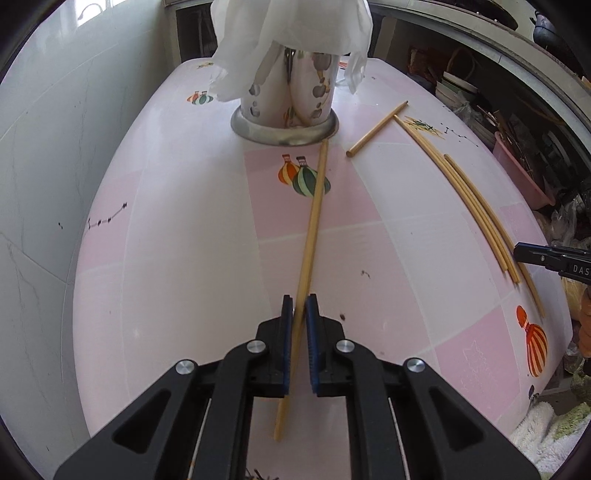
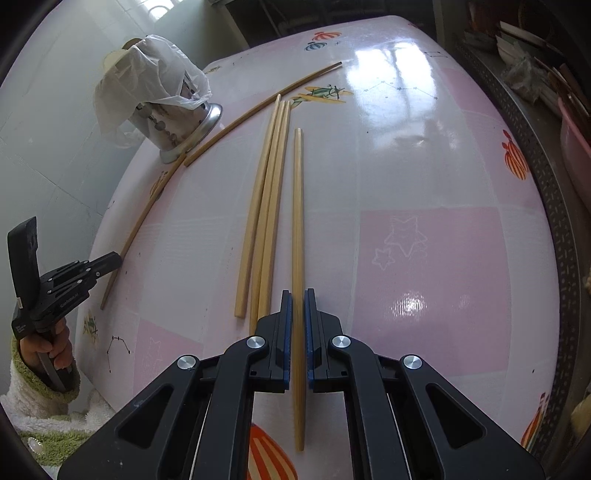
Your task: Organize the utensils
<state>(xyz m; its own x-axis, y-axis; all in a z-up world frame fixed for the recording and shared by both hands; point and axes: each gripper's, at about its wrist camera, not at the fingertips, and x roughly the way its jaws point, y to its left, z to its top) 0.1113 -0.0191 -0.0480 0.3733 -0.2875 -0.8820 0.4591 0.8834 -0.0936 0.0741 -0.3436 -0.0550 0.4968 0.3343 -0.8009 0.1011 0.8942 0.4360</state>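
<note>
**Both tongs closed narrow about single chopsticks on the worktop**

The worktop (image 1: 192,280) is covered in a glossy pink-and-white checked cloth printed with hot-air balloons. It carries every item noted below.

A metal utensil holder (image 1: 291,107) stands upright toward the far end, on a flared base, with a white plastic bag (image 1: 291,33) draped over its top. The right wrist view shows the same holder (image 2: 177,125) at upper left.

Loose chopsticks lie flat on the worktop. A bundle of three (image 2: 266,206) lies side by side, touching, just left of the right tongs. One further chopstick (image 1: 376,129) lies at an angle near the holder's base, apart from the rest.

The left tongs (image 1: 300,306) are drawn in narrow around a single chopstick (image 1: 314,221). Its far tip reaches the holder's base rim; its near end extends past the pads beneath the frame. Whether the pads press on it, or whether it is off the surface, cannot be told.

The right tongs (image 2: 298,302) are likewise narrow, with a separate chopstick (image 2: 297,206) running between the blue pads and lying lengthwise away from the camera. Firm contact cannot be confirmed here either.

A hand in a fleece sleeve (image 2: 48,350) holds the left tool's grip.
</note>
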